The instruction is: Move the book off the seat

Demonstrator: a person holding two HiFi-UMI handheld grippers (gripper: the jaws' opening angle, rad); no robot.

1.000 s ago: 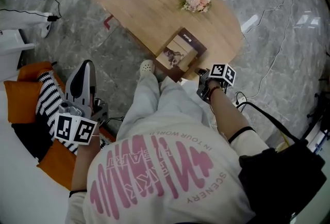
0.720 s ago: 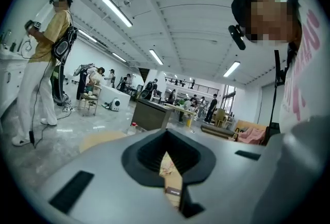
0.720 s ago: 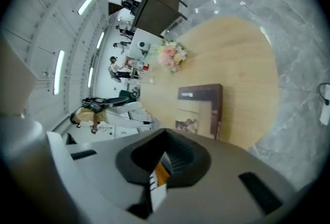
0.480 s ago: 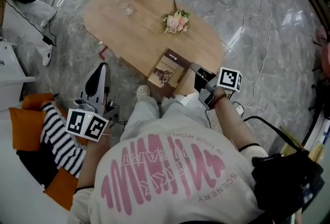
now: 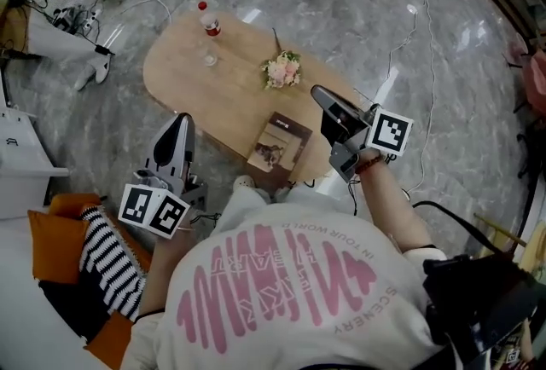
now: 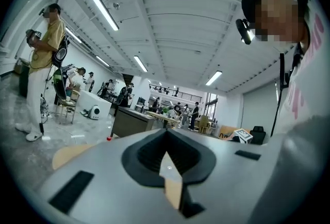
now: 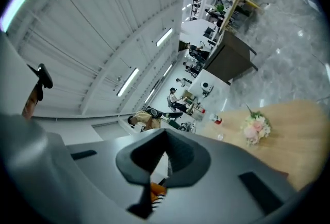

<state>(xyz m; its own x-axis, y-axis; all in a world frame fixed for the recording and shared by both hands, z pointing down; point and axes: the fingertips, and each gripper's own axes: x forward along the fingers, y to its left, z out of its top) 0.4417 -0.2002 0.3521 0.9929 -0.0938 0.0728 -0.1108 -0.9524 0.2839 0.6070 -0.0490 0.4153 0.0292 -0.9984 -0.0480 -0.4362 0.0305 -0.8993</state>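
Observation:
The brown book (image 5: 280, 142) lies flat on the oval wooden table (image 5: 222, 91), close to its near edge. My right gripper (image 5: 319, 93) is held up level over the table's near right end, just right of the book, shut and empty. Out to the left of the table, my left gripper (image 5: 182, 123) is over the floor, also shut with nothing in it. In the left gripper view the jaws (image 6: 166, 138) meet in a tight seam. The right gripper view shows its jaws (image 7: 166, 132) closed the same way, with the table and flowers beyond.
A small flower bunch (image 5: 282, 70), a clear glass (image 5: 209, 60) and a red-capped bottle (image 5: 205, 17) stand on the table. Orange and striped cushions (image 5: 102, 253) lie on the white seat (image 5: 26, 309) at lower left. Cables (image 5: 426, 36) trail over the marble floor. People stand in the room behind.
Both grippers have come up, the right one much more, from beside the person's knee to above the table's near end. The book stays on the table.

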